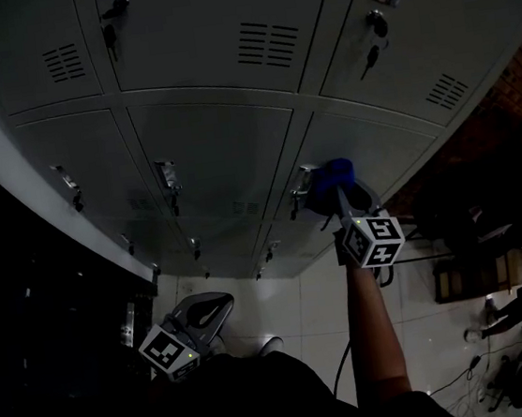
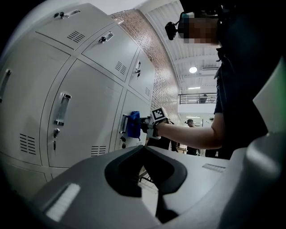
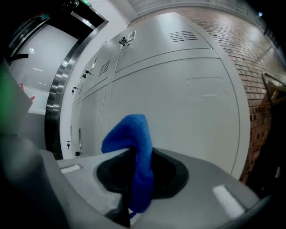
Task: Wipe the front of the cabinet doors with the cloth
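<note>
Grey metal cabinet doors [image 1: 207, 153] fill the background, with pale tiled floor [image 1: 292, 303] seen below and a brick wall [image 3: 263, 67] to the right of the right claw [image 3: 136, 179].

A blue cloth [image 3: 134, 152] is pinched between the jaws of the right claw. It is bunched, and a folded lobe stands up past the tips. The cloth is held at a door front directly ahead of that claw, just beside a door handle [image 1: 304, 186]. Contact with the panel cannot be told.

The left claw [image 2: 149, 179] is kept low and well apart from the doors. Its jaws are pressed together with nothing between them.

Handling, judged: the cloth looks soft, light and limp with a fuzzy pile, so it is likely to flop and fold. It is best gripped deep at a bunched middle so a pad is left ahead of the tips. The doors look stiff and smooth. Snagging on handles and keys is the likely trouble.

Counts:
- 1 cloth
- 2 claws
- 9 doors in the head view, in three rows of three, with several cut off by the frame
- 1 handle next to the cloth
</note>
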The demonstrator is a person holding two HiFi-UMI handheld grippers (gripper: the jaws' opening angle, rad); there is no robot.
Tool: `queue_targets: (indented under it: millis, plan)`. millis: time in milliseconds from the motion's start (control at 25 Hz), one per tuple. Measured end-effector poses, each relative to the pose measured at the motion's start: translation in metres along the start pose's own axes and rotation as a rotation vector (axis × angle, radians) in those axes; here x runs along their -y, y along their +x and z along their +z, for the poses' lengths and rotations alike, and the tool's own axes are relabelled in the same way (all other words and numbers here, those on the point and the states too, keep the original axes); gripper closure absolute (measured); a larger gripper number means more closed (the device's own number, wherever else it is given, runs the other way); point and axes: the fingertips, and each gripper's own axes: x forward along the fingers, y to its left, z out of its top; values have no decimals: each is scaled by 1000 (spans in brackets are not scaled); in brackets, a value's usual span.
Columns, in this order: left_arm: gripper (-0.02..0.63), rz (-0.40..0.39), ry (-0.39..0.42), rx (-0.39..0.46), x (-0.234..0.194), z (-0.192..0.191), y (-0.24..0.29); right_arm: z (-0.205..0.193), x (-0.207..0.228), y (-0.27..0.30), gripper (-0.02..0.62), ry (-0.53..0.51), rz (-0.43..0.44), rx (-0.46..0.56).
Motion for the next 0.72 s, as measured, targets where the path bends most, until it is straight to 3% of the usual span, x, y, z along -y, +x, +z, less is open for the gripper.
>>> queue_targets:
  millis: [720]
  plan:
    - [606, -66, -6, -9, 19, 0, 40, -12, 115, -49, 525, 45, -195, -6]
